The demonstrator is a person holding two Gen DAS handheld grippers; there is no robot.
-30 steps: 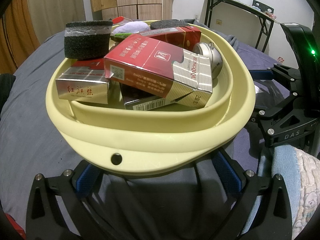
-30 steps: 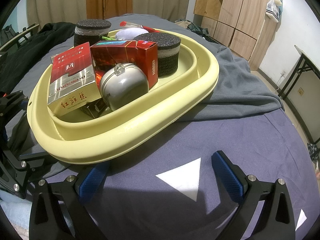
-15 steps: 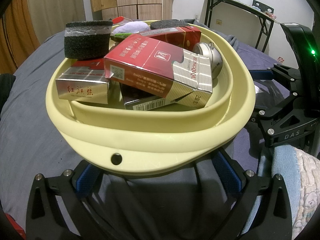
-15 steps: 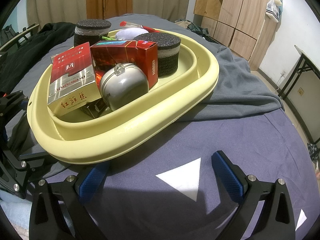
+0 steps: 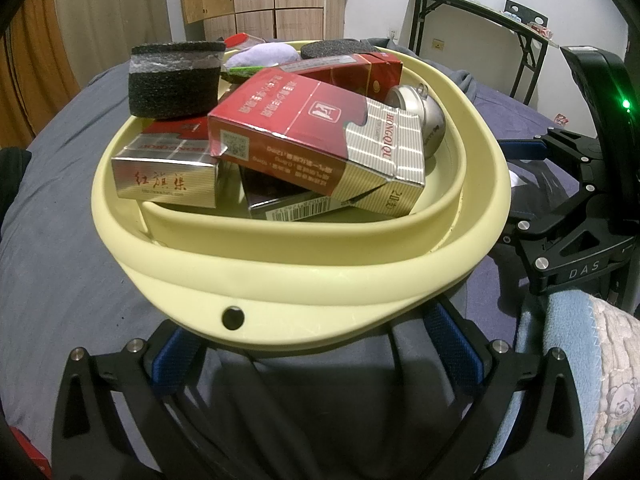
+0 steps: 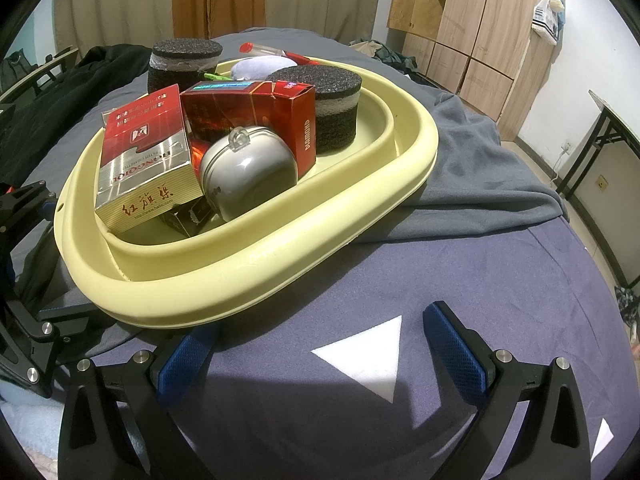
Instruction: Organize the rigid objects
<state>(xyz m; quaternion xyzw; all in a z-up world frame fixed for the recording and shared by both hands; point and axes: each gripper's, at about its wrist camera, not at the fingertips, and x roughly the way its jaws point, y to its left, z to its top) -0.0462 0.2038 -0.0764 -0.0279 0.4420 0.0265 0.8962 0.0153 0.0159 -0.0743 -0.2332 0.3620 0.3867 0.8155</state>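
Observation:
A pale yellow basin (image 5: 304,288) sits on a bed, also in the right wrist view (image 6: 256,276). It holds several red cigarette boxes (image 5: 316,136) (image 6: 140,160), a silver round case (image 6: 248,176) (image 5: 424,116), two black foam cylinders (image 5: 174,78) (image 6: 332,108) and a lilac soft thing (image 5: 262,56). My left gripper (image 5: 316,344) is open, its blue pads (image 5: 174,360) right under the basin's near rim. My right gripper (image 6: 320,352) is open and empty over the bedsheet, its left pad (image 6: 188,356) by the basin's edge.
A grey blanket (image 6: 480,168) lies bunched beside the basin on the purple sheet (image 6: 440,272). Black clothing (image 6: 60,92) lies at the far left. The right gripper's body (image 5: 580,232) stands to the basin's right. A folding table (image 5: 480,24) and wooden wardrobes (image 6: 472,28) stand behind.

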